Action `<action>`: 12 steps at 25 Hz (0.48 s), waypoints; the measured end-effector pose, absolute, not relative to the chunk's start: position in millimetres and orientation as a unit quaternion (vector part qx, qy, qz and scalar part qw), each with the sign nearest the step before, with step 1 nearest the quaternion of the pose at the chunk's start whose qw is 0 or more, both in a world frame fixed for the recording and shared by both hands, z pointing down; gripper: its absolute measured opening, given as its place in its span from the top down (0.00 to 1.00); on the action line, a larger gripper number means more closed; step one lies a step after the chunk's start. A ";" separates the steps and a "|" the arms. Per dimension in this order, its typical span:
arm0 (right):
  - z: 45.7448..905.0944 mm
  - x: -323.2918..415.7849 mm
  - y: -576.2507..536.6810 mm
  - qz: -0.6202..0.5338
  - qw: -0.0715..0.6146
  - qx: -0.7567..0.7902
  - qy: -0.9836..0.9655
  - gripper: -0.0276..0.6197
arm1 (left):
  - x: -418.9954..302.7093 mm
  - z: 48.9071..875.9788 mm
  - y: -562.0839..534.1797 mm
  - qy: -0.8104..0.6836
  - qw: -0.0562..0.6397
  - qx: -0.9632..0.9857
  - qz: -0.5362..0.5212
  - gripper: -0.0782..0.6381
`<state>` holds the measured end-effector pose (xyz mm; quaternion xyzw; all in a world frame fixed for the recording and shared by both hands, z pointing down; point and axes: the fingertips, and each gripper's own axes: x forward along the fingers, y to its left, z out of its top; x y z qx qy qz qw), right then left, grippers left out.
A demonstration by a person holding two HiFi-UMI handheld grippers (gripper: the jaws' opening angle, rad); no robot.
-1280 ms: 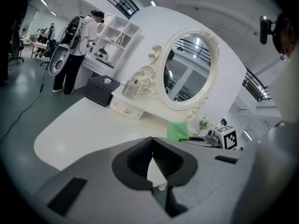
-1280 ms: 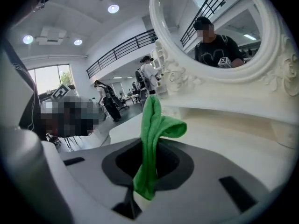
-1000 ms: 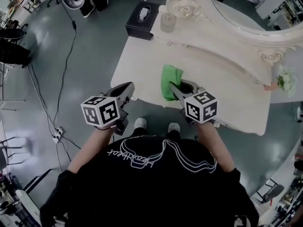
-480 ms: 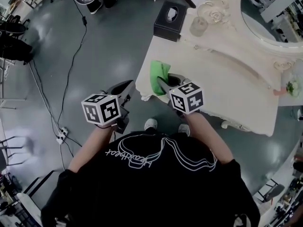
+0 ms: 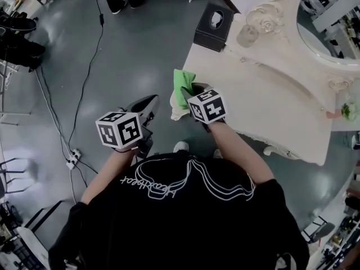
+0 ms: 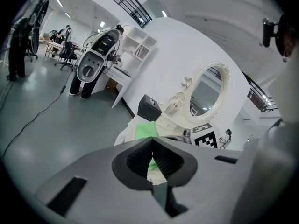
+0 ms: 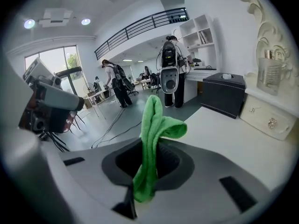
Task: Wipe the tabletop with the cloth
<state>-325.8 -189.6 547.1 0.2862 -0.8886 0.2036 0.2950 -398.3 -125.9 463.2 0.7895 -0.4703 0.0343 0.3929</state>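
The green cloth [image 5: 180, 85] is bunched between the jaws of my right gripper [image 5: 189, 90], which is shut on it at the left front corner of the cream tabletop [image 5: 264, 97]. In the right gripper view the cloth [image 7: 153, 125] stands up out of the jaws, and the tabletop [image 7: 233, 134] stretches away to the right. My left gripper [image 5: 147, 103] hangs over the floor to the left of the table, shut with nothing in it. From the left gripper view I see the cloth [image 6: 144, 129] beyond the closed jaws [image 6: 152, 140].
A black tissue box [image 5: 214, 26] and a glass [image 5: 247, 35] stand at the table's far left end, below the ornate mirror [image 5: 329, 24]. A cable [image 5: 84, 77] runs across the grey floor on the left. People and a machine [image 7: 168, 71] are in the distance.
My right gripper has dragged the cloth leftward across the tabletop, from the middle of the front edge to the left corner. The left gripper has stayed where it was.
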 end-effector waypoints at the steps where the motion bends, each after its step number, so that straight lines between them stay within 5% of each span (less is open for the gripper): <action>1: 550.8 -326.6 -191.2 0.202 0.301 0.287 -0.887 0.87 | -398.2 464.2 -126.0 -0.470 0.394 0.790 0.034 0.89; 12: 577.7 -322.5 -199.8 0.190 0.346 0.301 -0.868 0.87 | -400.2 471.1 -125.9 -0.465 0.402 0.788 0.037 0.89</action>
